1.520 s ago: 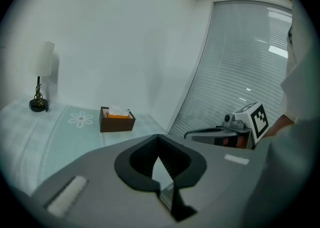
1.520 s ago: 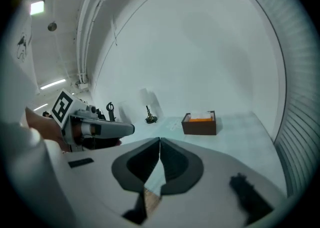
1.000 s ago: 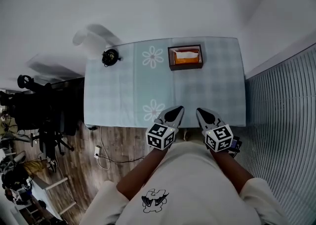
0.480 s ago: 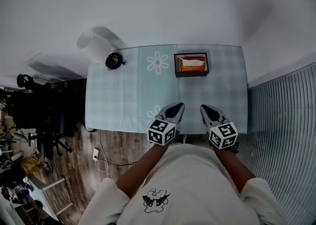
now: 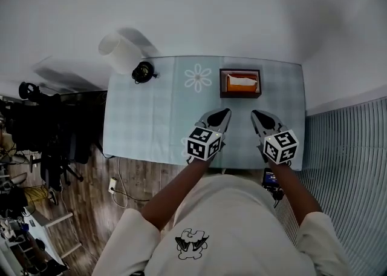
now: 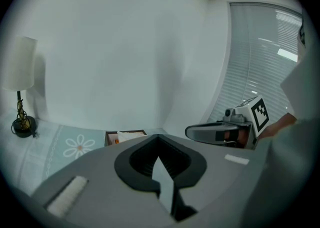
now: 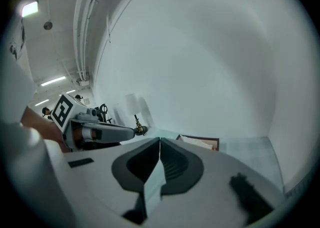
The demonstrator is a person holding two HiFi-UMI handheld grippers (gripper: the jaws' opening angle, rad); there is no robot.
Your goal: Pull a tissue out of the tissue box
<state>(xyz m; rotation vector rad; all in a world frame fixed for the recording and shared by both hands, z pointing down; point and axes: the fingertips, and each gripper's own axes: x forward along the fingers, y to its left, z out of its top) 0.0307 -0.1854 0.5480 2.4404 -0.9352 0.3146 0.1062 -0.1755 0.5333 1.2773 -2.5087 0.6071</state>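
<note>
The worktop (image 5: pixel 140 128), a rectangle draped in pale checked fabric, carries the tissue box (image 5: pixel 241 83) at its far edge by the wall, just right of a printed white daisy (image 5: pixel 198 78). The box is a dark-brown oblong frame with an orange interior and what appears to be crumpled white tissue at its opening. The left gripper (image 5: pixel 225 113) and right gripper (image 5: pixel 256 114), smooth grey wedges with ribbed black pads, hover side by side over the near half, well apart from the box, each with its fingers pressed tip to tip on nothing.

A plain white wall (image 5: pixel 199 8) backs the cloth-covered table (image 5: pixel 145 123), wood floor (image 5: pixel 144 175) left, slatted blinds (image 5: pixel 344 147) right.
</note>
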